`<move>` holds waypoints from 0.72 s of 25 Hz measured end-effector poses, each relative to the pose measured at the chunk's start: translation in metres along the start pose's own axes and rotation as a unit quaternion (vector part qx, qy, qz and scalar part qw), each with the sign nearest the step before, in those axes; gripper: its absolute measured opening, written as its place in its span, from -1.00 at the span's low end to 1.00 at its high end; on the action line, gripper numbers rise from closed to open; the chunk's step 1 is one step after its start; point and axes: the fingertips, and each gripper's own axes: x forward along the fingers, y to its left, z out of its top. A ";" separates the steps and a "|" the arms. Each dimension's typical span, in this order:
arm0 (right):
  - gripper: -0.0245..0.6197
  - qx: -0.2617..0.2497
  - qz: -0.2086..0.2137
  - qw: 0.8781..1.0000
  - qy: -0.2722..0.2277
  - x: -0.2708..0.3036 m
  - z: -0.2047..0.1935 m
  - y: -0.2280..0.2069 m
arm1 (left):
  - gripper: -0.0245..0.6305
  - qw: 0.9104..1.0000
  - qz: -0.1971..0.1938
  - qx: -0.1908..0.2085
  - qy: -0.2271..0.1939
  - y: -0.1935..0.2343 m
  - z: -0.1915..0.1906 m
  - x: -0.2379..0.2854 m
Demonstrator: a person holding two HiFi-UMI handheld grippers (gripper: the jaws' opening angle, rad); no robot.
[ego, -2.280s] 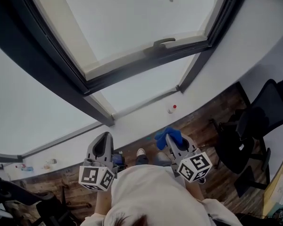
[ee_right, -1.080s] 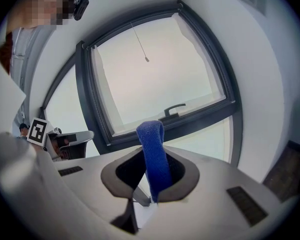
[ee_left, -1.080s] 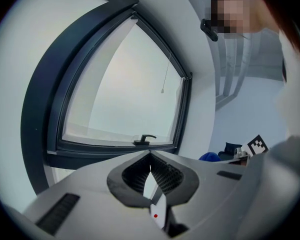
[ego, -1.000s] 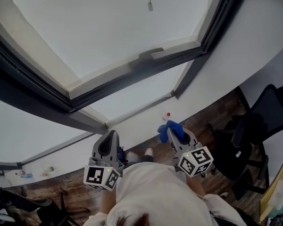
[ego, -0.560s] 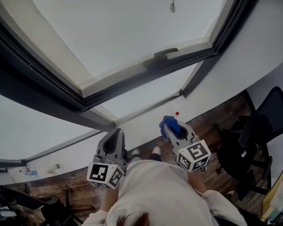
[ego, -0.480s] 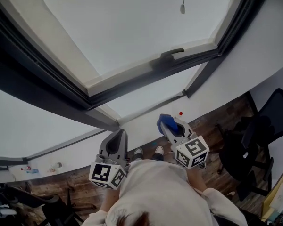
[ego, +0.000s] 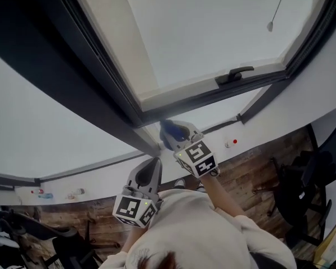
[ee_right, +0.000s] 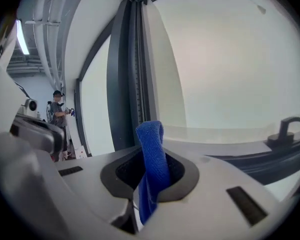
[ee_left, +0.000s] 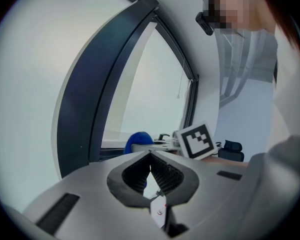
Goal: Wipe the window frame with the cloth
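My right gripper (ego: 171, 129) is shut on a blue cloth (ego: 167, 128), which stands folded between its jaws (ee_right: 151, 151). It is raised to the lower left corner of the window, where the dark window frame (ego: 103, 77) meets the pale inner sash; I cannot tell whether the cloth touches the frame. In the right gripper view the dark upright of the frame (ee_right: 124, 79) stands just behind the cloth. My left gripper (ego: 152, 164) hangs lower, shut with nothing in it (ee_left: 150, 158), and from it the cloth (ee_left: 138, 141) shows ahead.
A dark window handle (ego: 234, 74) sits on the lower sash to the right (ee_right: 286, 129). A blind cord (ego: 275, 13) hangs in front of the glass. Office chairs (ego: 319, 167) stand on the wooden floor at right. A person (ee_right: 57, 111) stands far off at left.
My right gripper has risen and moved left with the cloth, from near the sill to the frame's lower left corner. The left gripper stayed low and shut.
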 end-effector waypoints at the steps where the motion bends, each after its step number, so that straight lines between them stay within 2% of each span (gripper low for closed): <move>1: -0.78 -0.001 0.001 1.000 0.003 0.014 0.002 0.002 | -0.90 1.000 -0.001 0.000 0.000 0.004 0.000 -0.003; 8: -0.78 -0.005 -0.004 0.998 0.055 0.087 -0.014 -0.001 | -0.90 1.000 -0.009 -0.003 0.005 0.027 0.001 -0.010; 13: -0.77 -0.016 -0.022 0.998 0.060 0.104 -0.020 0.002 | -0.90 1.000 -0.018 -0.012 0.011 0.038 0.000 -0.010; 18: -0.77 -0.033 -0.030 0.997 0.063 0.105 -0.023 -0.001 | -0.90 0.999 -0.041 -0.016 0.022 0.033 -0.004 0.007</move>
